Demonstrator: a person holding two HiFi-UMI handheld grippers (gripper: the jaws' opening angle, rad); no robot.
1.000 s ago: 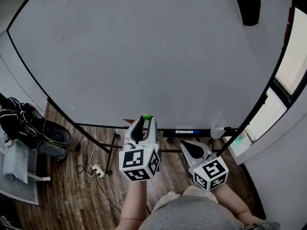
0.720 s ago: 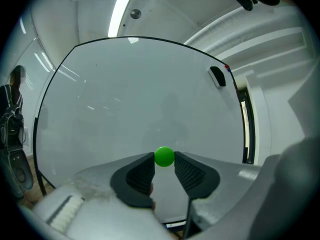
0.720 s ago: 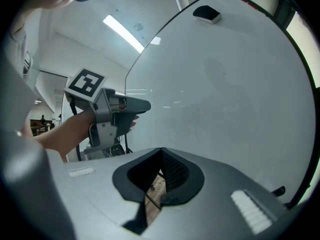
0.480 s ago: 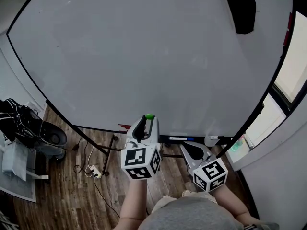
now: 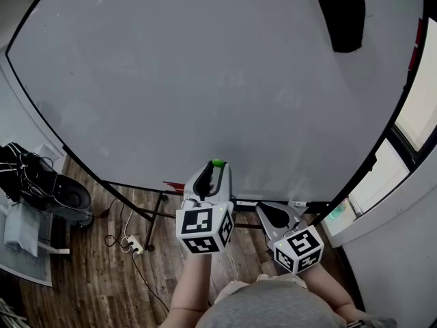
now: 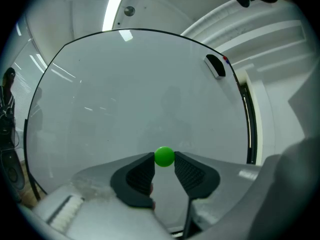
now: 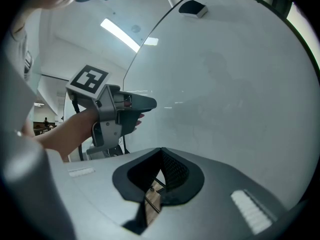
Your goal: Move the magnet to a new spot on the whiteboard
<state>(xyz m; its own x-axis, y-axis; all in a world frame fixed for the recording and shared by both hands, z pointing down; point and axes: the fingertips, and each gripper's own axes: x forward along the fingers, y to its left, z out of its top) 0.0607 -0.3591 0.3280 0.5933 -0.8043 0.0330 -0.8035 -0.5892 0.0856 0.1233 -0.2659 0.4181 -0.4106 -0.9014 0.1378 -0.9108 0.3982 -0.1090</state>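
One magnet [image 5: 218,162] pinched at jaw tips by left gripper [image 6: 164,158], faced toward whiteboard [image 5: 205,80], likely for placing at new spot. Right gripper [image 7: 161,155] clenched empty, held low, aside.

Office/mtg rm: big whiteboard [image 5: 171,80], eraser [image 5: 339,12], ceiling strip light [image 6: 113,6].

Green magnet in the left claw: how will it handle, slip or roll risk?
Probably stiff and light: the magnet looks like a small rounded knob pinched only at the left claw's tips. That round shape may let it squirt out if gripped off-centre. On the smooth whiteboard it would likely slide rather than tip.
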